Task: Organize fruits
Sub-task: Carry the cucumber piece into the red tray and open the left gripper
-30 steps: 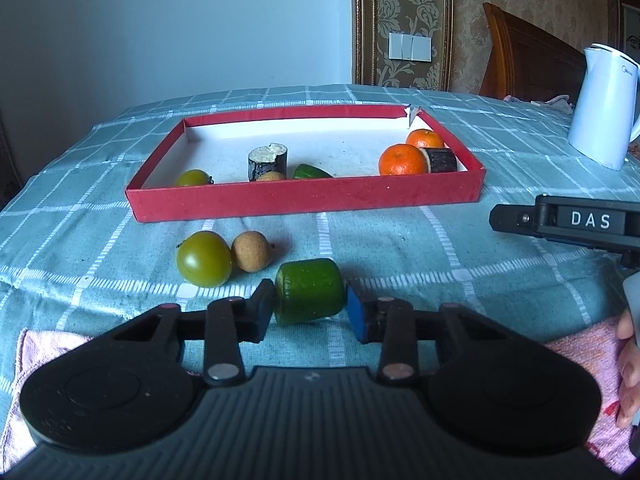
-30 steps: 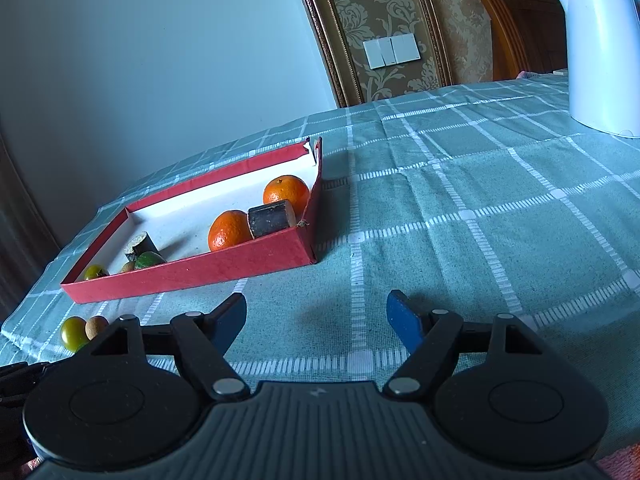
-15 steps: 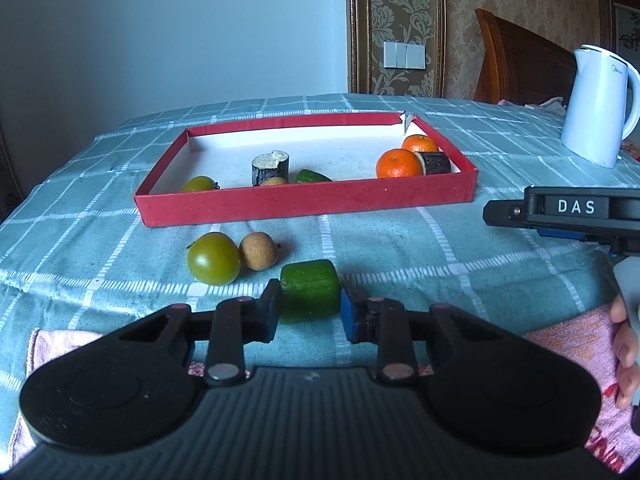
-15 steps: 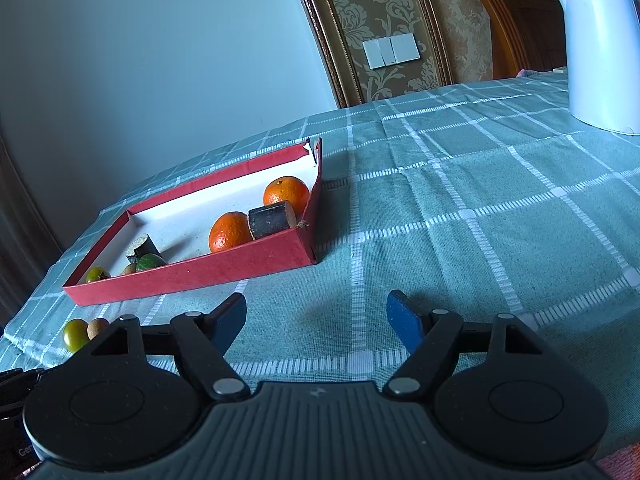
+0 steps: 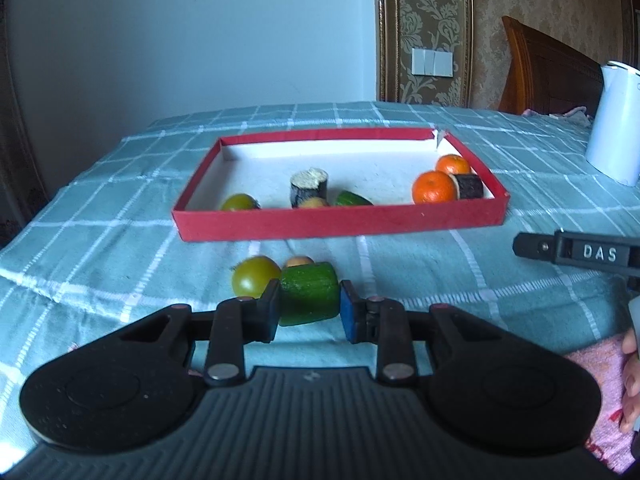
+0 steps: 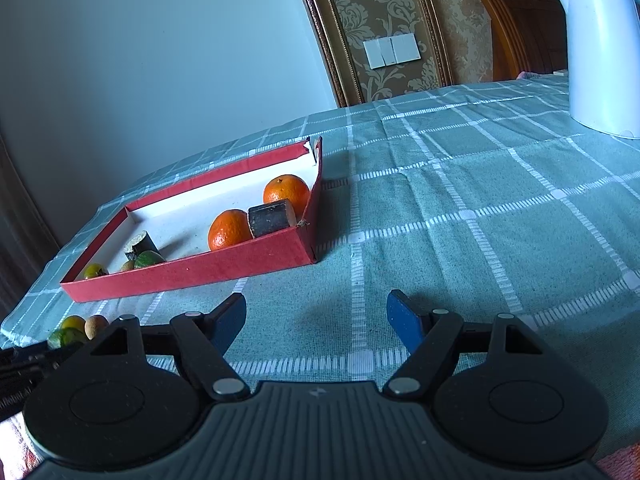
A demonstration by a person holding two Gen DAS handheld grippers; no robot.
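My left gripper [image 5: 309, 307] is shut on a green cucumber chunk [image 5: 308, 293] and holds it above the cloth. Behind it lie a green tomato [image 5: 253, 277] and a brown longan [image 5: 299, 261]. The red tray [image 5: 340, 221] holds two oranges [image 5: 434, 187], a dark cylinder piece [image 5: 469, 186], another dark piece [image 5: 308, 187], a cucumber piece [image 5: 352, 199] and a green tomato [image 5: 238, 202]. My right gripper [image 6: 316, 322] is open and empty over the cloth, right of the tray [image 6: 224, 270].
A white kettle [image 6: 600, 48] stands at the far right, also in the left wrist view [image 5: 616, 136]. A pink towel [image 5: 596, 364] lies at the near table edge. The teal checked tablecloth [image 6: 460, 216] covers the table. A wooden chair [image 5: 548, 72] stands behind.
My left gripper closed on the cucumber chunk and lifted it off the cloth, the view rising. The right gripper stayed open and barely moved.
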